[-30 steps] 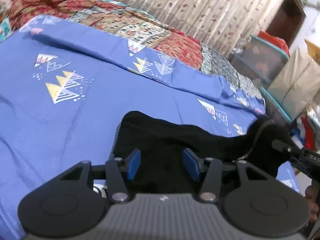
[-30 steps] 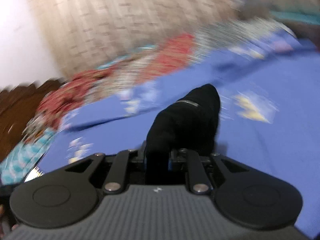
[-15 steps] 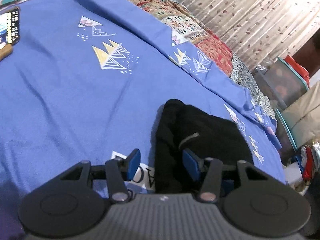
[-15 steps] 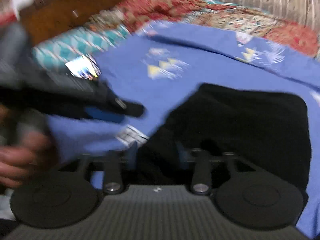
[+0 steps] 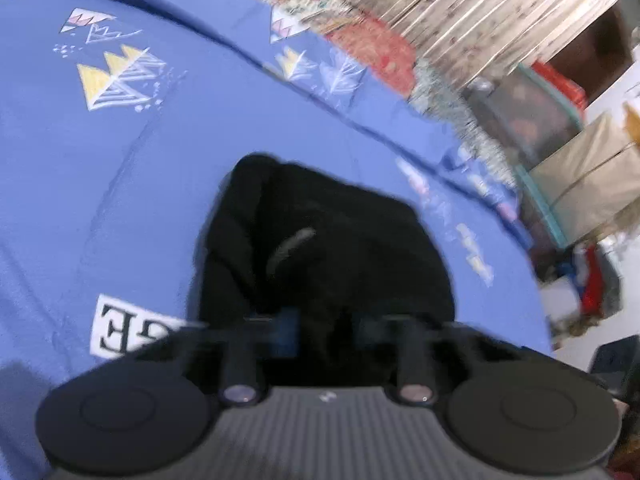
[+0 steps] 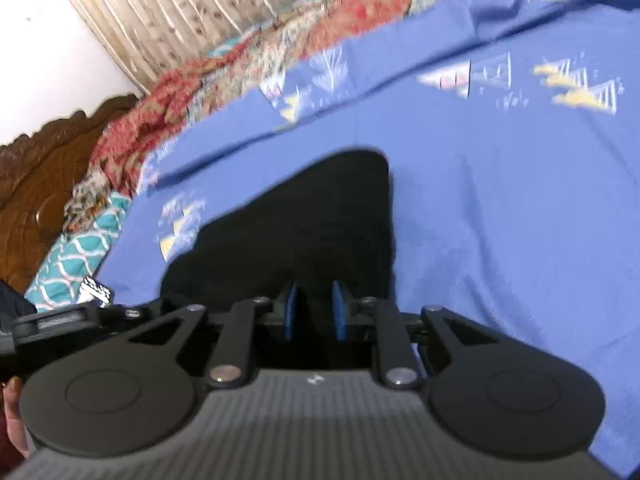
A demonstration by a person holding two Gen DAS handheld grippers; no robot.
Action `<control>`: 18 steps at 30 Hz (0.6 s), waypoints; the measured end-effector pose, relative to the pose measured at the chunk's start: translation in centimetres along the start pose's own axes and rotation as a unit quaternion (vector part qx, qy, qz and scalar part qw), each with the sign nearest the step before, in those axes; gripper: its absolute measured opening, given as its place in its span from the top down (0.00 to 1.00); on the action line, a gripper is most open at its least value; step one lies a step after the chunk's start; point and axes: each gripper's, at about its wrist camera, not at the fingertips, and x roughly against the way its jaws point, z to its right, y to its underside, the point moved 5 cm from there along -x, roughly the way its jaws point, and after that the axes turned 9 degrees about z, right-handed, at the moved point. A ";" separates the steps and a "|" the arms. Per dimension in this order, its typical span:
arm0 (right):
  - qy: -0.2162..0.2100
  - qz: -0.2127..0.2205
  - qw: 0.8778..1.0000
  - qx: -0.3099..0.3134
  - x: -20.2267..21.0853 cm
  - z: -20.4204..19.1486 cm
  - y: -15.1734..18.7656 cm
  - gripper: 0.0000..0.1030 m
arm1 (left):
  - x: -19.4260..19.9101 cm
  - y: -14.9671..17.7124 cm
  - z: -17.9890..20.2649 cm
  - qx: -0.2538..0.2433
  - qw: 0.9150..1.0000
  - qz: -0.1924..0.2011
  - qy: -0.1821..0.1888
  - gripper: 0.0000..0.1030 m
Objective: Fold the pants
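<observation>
Pants, black soft knit fabric (image 5: 320, 248), lie in a compact folded bundle on the bed's blue sheet with triangle prints (image 5: 132, 184), near its front edge. Right wrist view shows the same bundle (image 6: 304, 224) as a flat dark slab with one rounded far corner.

Left tool (image 5: 326, 332): blue pads apart, black fabric in front of and between them; frame blurred, so cannot tell whether they pinch anything. Right tool (image 6: 314, 312): pads parted with a gap, nothing clamped, poised at the near edge of the bundle.

Handling judgement: light, limp, no stiffness; layers will slide on each other and sag if lifted from one point. A pale strip (image 5: 290, 246), perhaps drawcord or seam, crosses the top. Best hold: near edge corners, both tools, pinching all layers together.
</observation>
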 end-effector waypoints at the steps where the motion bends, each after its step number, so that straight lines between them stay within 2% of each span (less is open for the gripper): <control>1: 0.002 -0.004 1.000 0.025 0.0 -0.9 0.2 0.78 | 0.3 0.2 -0.1 -0.007 1.000 0.004 -0.004 0.86; 4: -0.002 -0.016 0.996 0.090 0.2 -2.6 0.7 0.78 | 2.2 0.2 -1.2 -0.015 1.000 0.019 -0.004 0.87; 8: -0.013 -0.028 0.995 0.095 0.0 -2.3 1.8 0.78 | 2.6 1.6 -3.9 0.020 1.000 0.004 -0.019 0.85; 11: -0.006 -0.023 0.992 0.120 -0.6 -2.2 2.7 0.78 | 1.8 2.2 -3.7 -0.013 0.999 0.013 -0.032 0.81; 13: -0.007 -0.021 0.990 0.136 -0.6 -2.3 2.7 0.78 | 1.5 2.1 -3.5 -0.017 0.999 0.013 -0.038 0.81; 18: -0.014 -0.046 0.992 0.118 0.8 -1.3 2.8 0.78 | 1.9 2.1 -3.4 -0.015 0.999 0.009 -0.038 0.79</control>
